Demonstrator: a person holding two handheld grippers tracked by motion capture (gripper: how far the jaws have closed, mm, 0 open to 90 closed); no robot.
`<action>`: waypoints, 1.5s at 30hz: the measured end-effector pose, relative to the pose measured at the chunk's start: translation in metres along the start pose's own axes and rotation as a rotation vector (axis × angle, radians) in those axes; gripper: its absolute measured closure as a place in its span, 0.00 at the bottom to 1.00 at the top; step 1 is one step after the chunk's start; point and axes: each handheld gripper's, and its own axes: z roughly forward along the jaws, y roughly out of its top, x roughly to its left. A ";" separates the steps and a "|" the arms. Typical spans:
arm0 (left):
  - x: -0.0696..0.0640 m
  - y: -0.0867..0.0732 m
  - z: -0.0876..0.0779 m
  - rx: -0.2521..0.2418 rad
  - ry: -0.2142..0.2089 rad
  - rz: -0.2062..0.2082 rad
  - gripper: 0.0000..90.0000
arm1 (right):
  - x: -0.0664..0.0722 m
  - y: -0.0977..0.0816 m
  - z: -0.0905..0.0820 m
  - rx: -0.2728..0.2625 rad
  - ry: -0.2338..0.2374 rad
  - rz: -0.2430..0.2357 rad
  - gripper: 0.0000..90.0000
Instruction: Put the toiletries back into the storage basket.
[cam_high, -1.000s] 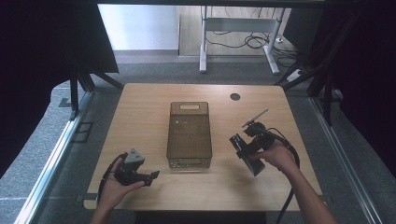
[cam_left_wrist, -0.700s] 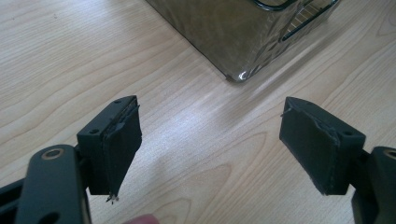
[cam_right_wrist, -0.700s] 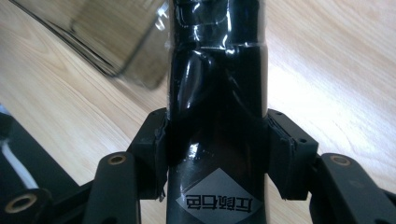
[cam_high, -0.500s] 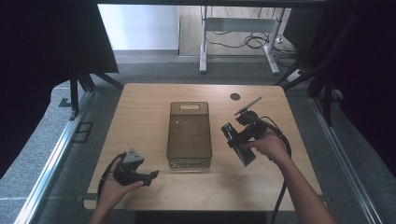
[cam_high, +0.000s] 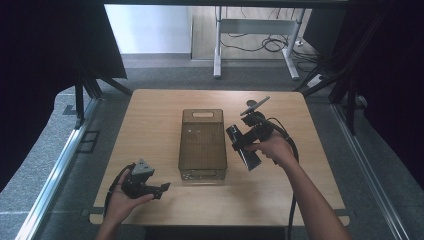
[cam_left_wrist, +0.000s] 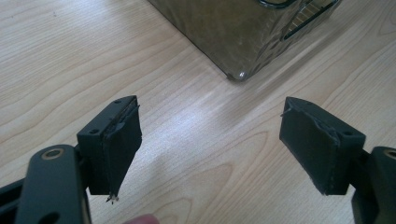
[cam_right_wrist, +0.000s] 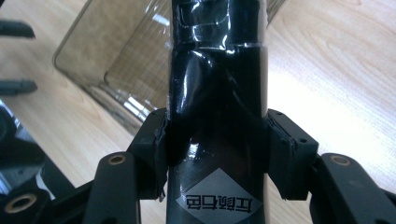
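Observation:
A clear brownish plastic bin (cam_high: 202, 172) stands lengthwise in the middle of the wooden table (cam_high: 150, 115), with nothing visible inside. My right gripper (cam_high: 243, 141) hovers just right of the bin, shut on a glossy black pack (cam_high: 249, 160) that slants toward the front. In the right gripper view both pads (cam_right_wrist: 152, 144) press the black pack (cam_right_wrist: 217, 84), which carries a grey diamond label, and the bin (cam_right_wrist: 116, 70) lies behind it. My left gripper (cam_high: 160, 189) rests near the front left, open. Between its jaws (cam_left_wrist: 229, 144) is bare wood, with the bin's corner (cam_left_wrist: 240, 37) ahead.
A white desk frame (cam_high: 217, 45) and loose cables (cam_high: 272, 45) sit on the floor beyond the table's far edge. Black curtains hang on both sides. Bare tabletop lies left of the bin and along the front edge.
My right gripper has carried the black pack up and leftward, from the table's right side to just beside the bin's right wall. The left gripper has stayed put.

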 end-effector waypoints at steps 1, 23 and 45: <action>0.001 0.000 0.000 -0.001 0.001 0.000 0.24 | 0.001 0.002 0.000 -0.003 0.003 0.004 0.51; 0.004 -0.001 -0.003 -0.018 0.015 -0.008 0.24 | 0.027 0.047 0.029 0.007 0.032 0.006 0.51; 0.004 -0.001 -0.002 -0.017 0.004 -0.009 0.24 | 0.042 0.075 0.050 0.032 0.056 0.081 0.51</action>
